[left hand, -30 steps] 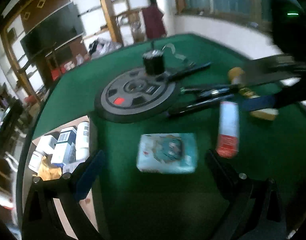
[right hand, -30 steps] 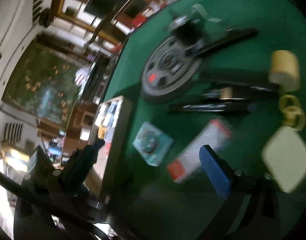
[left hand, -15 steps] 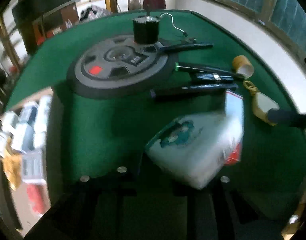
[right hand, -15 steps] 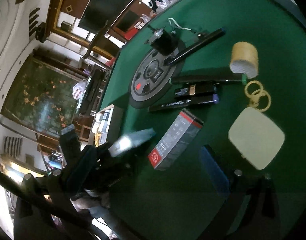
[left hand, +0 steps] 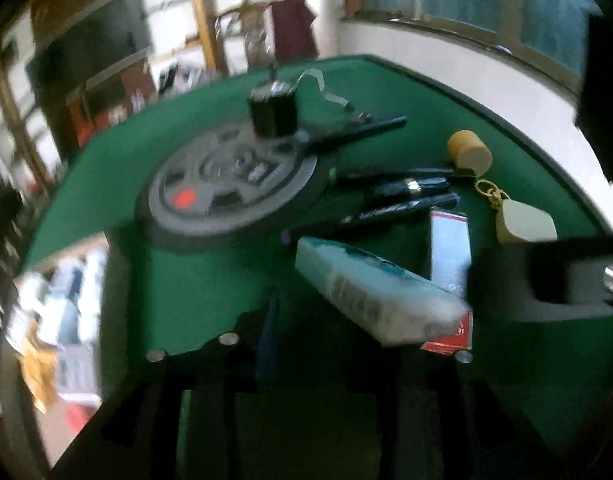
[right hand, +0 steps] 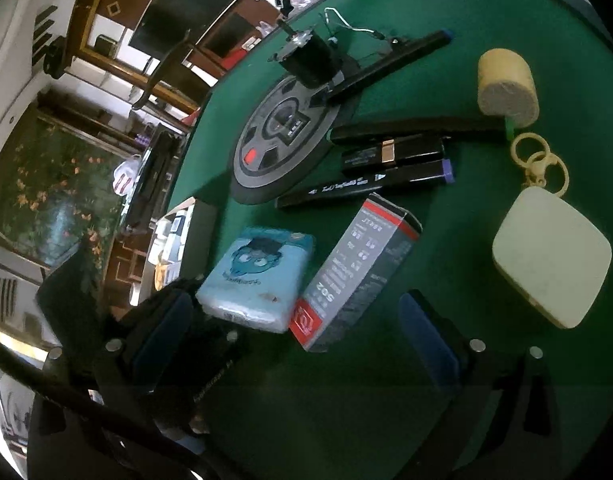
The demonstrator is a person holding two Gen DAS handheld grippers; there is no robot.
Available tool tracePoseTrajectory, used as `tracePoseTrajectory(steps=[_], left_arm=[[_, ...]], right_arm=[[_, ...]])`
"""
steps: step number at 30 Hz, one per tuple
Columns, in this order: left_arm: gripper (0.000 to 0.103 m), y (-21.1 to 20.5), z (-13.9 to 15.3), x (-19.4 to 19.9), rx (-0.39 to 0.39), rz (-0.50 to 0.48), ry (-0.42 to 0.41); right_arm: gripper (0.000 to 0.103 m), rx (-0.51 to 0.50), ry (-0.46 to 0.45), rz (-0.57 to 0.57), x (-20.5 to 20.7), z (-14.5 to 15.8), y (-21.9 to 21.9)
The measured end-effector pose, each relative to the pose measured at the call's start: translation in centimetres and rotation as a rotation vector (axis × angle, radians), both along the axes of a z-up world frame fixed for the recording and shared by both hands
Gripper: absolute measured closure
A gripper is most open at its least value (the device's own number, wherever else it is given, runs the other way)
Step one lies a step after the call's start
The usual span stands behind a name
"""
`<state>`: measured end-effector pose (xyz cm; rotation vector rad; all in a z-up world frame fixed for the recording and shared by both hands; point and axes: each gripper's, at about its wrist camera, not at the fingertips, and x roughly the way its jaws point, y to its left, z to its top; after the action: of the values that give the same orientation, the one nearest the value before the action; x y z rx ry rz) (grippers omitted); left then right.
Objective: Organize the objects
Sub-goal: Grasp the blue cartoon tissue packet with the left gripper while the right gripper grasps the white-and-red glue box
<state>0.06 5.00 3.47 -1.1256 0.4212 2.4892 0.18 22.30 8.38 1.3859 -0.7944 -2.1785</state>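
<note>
Green cloth covers the round table, with shelves and a dark screen beyond its far edge.

Left wrist view: a second ago the tissue pack (left hand: 370, 284) lay flat and alone near the front, left of the grey and red box (left hand: 450, 248). Now it sits tilted against that box, its near end between the fingers of the left gripper (left hand: 346, 340). Those jaws closed and have just been opening a little. They stand narrowly apart, and the blur hides whether the pads still press on the pack. My guess is that the pack has reached its place and is being let go.

Right wrist view: the pack (right hand: 258, 276) is just beside the box (right hand: 358, 268), the two roughly parallel (a tidy pair). The right gripper (right hand: 294, 308) has its jaws wide apart with nothing gripped.

By count:
- one tissue pack and one box
- one weight plate (right hand: 282, 140), far left, with one black motor (right hand: 310, 60) on it
- four dark pens (right hand: 390, 152), three of them in a row
- one tan roll (right hand: 506, 88), far right
- one cream pouch (right hand: 550, 260) on yellow rings, near right
</note>
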Motion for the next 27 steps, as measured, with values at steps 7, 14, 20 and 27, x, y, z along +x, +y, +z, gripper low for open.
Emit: tracePoseTrajectory(steps=[7, 14, 20, 27], left_arm=[[0.049, -1.0, 1.5, 0.2, 0.091, -0.028, -0.025], [0.046, -4.0, 0.5, -2.2, 0.391, 0.075, -0.254], [0.035, -4.5, 0.6, -3.0, 0.511, 0.13, -0.316], [0.035, -4.3, 0.3, -3.3, 0.598, 0.137, -0.383]], right_arm=[[0.0, -0.103, 0.01, -0.032, -0.1, 0.2, 1.2], [0.0, -0.182, 0.023, -0.036, -0.3, 0.2, 1.8], [0.0, -0.193, 0.04, -0.064, 0.0, 0.3, 2.8], [0.0, -0.272, 0.065, -0.065, 0.3, 0.3, 3.9]])
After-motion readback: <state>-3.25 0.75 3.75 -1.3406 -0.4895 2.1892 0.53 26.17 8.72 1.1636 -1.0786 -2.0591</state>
